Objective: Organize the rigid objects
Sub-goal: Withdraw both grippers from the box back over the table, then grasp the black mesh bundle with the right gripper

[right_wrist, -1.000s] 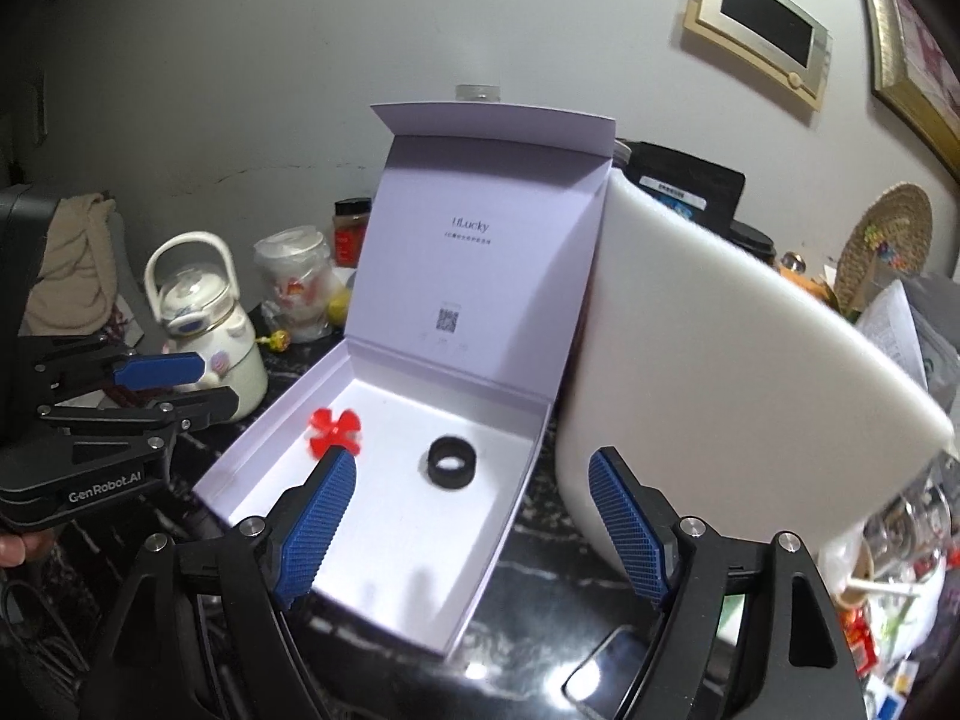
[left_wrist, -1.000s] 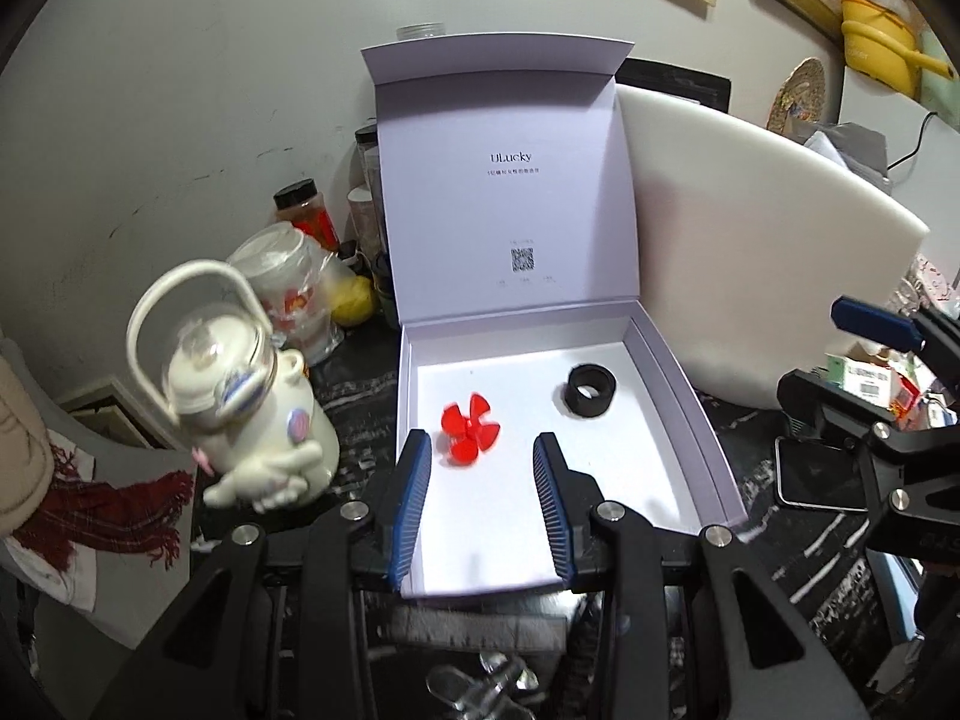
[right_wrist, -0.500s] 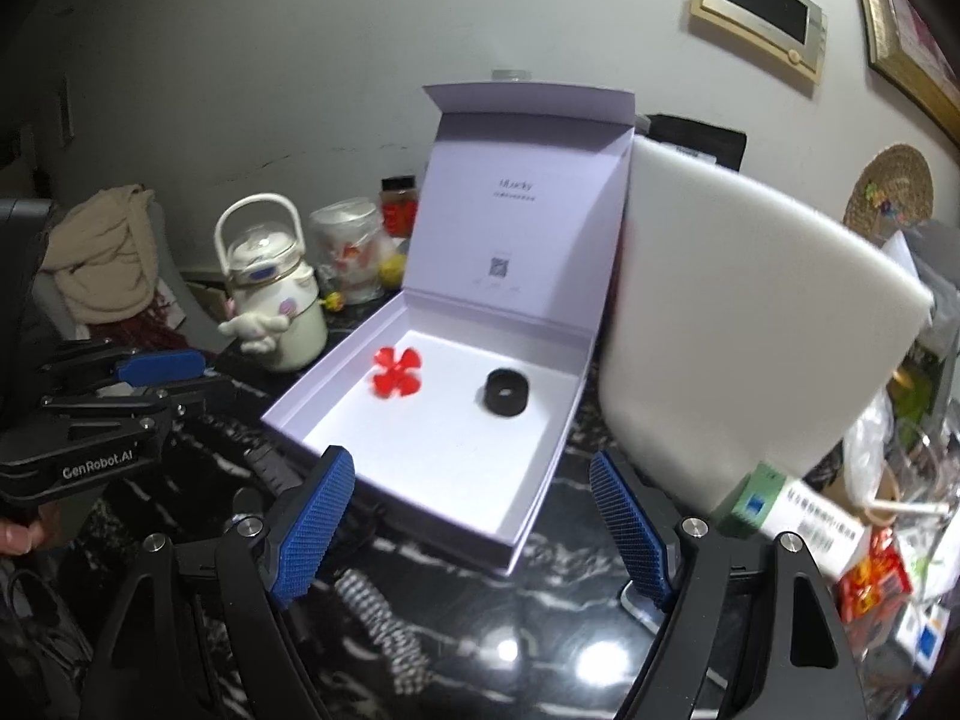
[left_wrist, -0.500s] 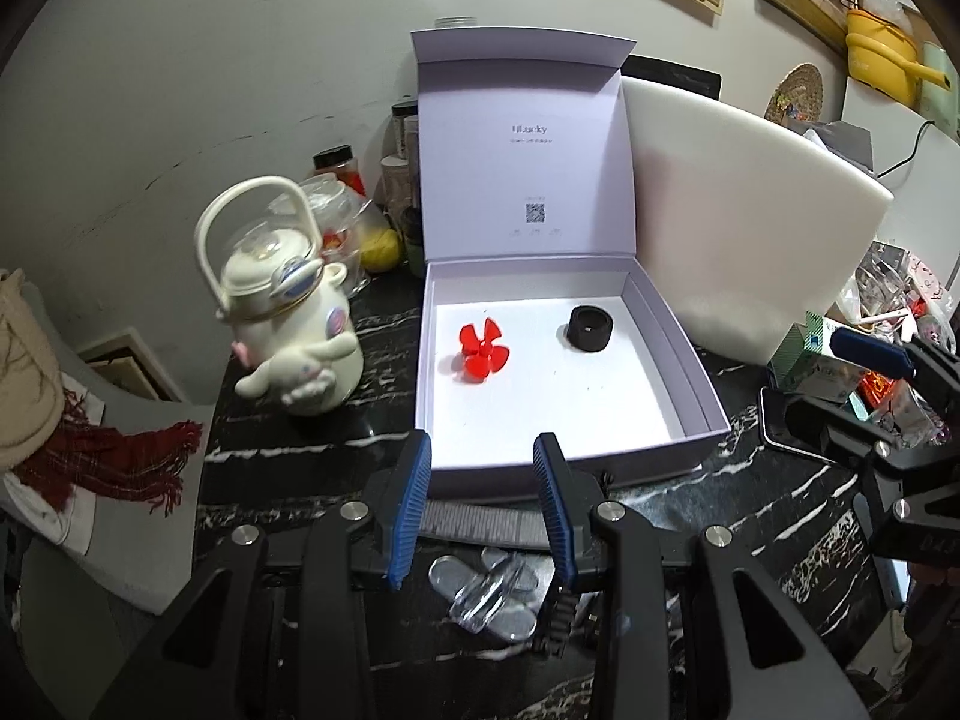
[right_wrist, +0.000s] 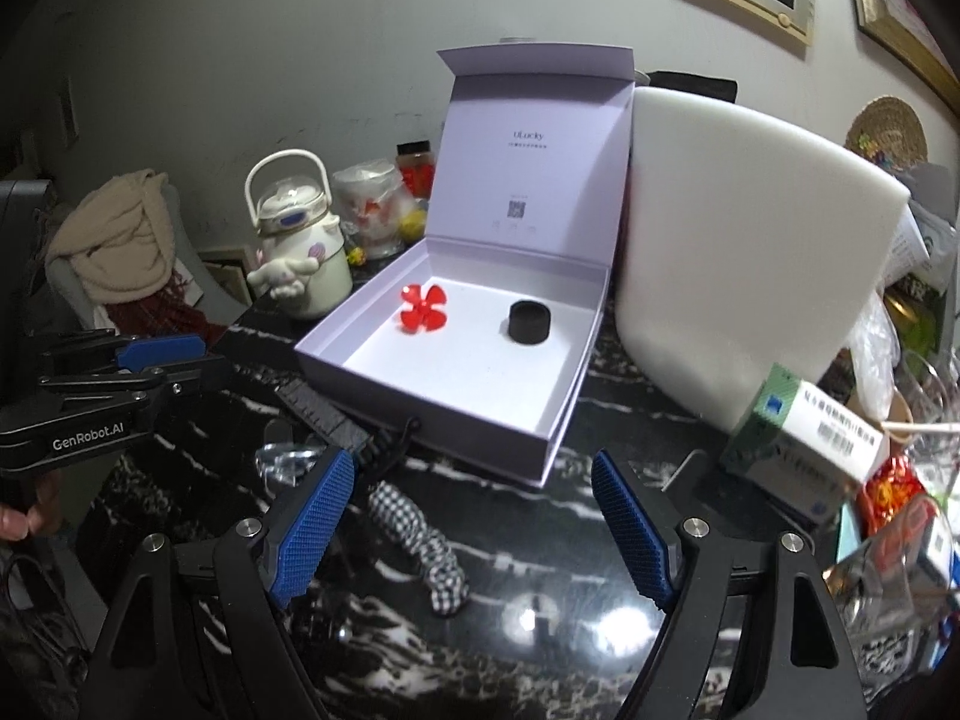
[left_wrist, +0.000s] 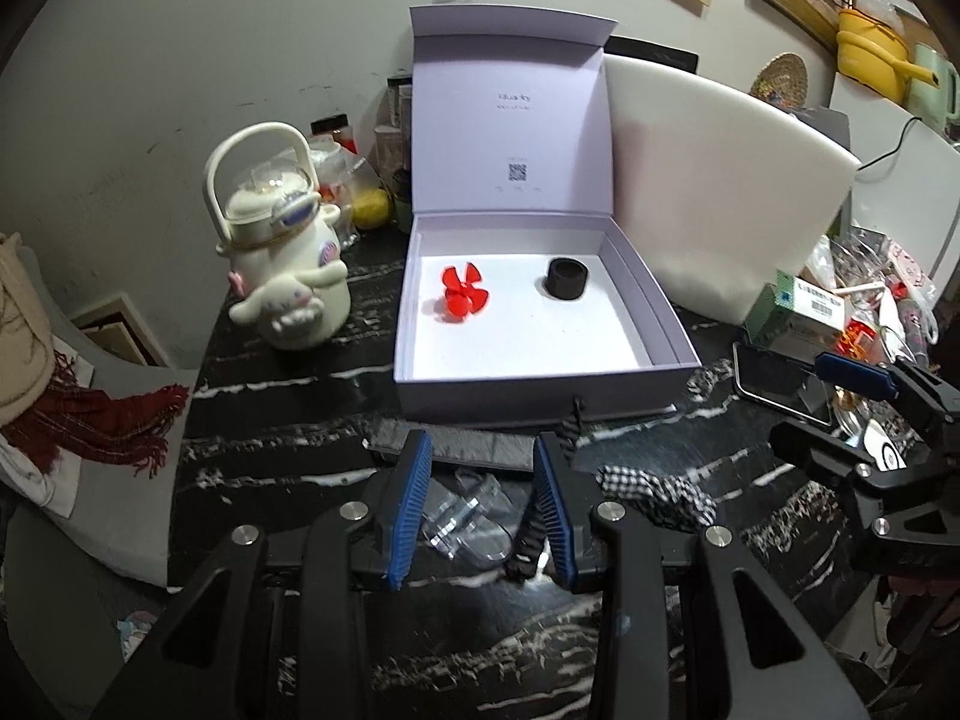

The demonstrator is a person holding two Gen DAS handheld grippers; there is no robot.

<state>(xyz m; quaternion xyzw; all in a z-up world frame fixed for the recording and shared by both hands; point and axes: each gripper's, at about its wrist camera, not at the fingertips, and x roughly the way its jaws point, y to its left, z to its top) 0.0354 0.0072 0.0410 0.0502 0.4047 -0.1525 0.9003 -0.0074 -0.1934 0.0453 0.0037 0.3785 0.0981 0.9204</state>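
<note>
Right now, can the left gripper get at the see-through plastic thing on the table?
Probably yes. The clear plastic piece lies on the dark table right ahead of the left gripper, seen between its fingers, with nothing covering it. The jaws stand apart and empty. A black strap lies just beyond, not blocking.

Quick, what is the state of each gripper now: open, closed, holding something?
Left gripper: open with a narrow gap, holding nothing; it hovers above the clear plastic piece.
Right gripper: wide open, empty.
</note>
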